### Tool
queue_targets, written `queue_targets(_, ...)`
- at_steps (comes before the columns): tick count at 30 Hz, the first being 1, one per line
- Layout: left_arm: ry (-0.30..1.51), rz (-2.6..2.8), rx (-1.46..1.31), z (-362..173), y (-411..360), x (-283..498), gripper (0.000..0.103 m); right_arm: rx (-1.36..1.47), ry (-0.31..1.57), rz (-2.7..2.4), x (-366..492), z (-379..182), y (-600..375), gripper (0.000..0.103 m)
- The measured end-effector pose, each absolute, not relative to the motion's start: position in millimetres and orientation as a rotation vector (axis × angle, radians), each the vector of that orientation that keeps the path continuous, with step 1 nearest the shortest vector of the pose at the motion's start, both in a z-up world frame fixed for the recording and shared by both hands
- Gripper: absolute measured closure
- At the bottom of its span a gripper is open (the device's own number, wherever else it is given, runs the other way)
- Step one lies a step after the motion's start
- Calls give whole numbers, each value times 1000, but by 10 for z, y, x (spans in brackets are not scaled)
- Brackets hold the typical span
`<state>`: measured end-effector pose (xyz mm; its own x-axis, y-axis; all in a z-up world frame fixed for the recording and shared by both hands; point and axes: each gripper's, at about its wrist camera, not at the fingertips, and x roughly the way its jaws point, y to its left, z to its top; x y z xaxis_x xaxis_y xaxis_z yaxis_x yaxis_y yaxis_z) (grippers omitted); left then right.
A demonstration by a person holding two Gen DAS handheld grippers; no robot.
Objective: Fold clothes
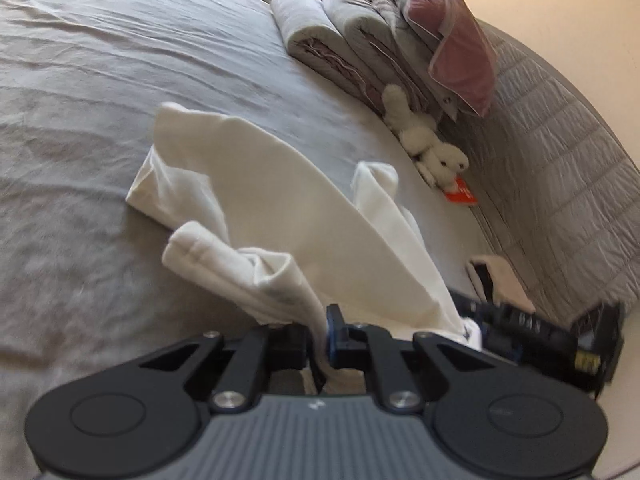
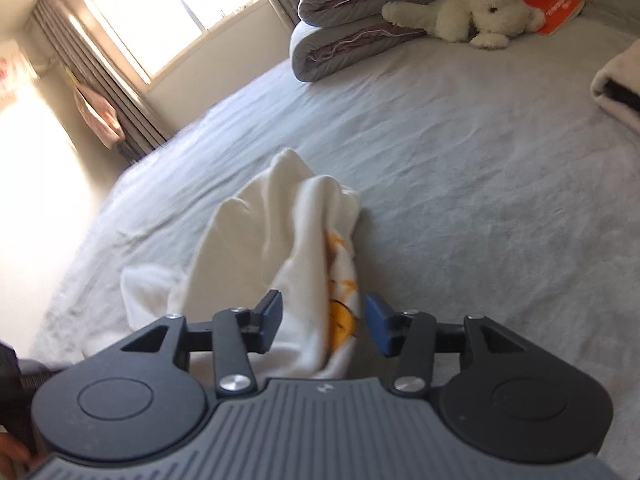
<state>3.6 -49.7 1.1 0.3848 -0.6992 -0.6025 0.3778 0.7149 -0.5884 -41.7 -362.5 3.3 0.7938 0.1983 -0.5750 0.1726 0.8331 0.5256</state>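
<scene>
While left gripper [image 1: 318,338] pinches shirt [image 1: 256,200].

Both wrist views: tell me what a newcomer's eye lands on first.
A crumpled white T-shirt lies mid-bed on the grey sheet, its fabric pinched in the shut left gripper; the right gripper stands open around its orange print. At the bed's head, a white plush toy leans against folded quilts.

left gripper [image 1: 320,340]: black links, grey ribbed base | right gripper [image 2: 324,328]: blue pads, silver screws
</scene>
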Motion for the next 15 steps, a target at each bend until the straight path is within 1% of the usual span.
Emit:
queue_targets(2,961,-738,-347,23,-478,-94,94,613,662,23,-419,50,-3627,45)
queue_targets(11,1073,-844,-177,-105,-432,-601,94,616,689,4,-367,30,-3582,45)
queue_targets(14,1065,-860,-147,-92,-390,-654,92,629,695,3,-351,11,-3577,45)
queue_targets(15,1063,-862,-151,-72,-366,-645,90,636,697,4,-344,5,-3576,45)
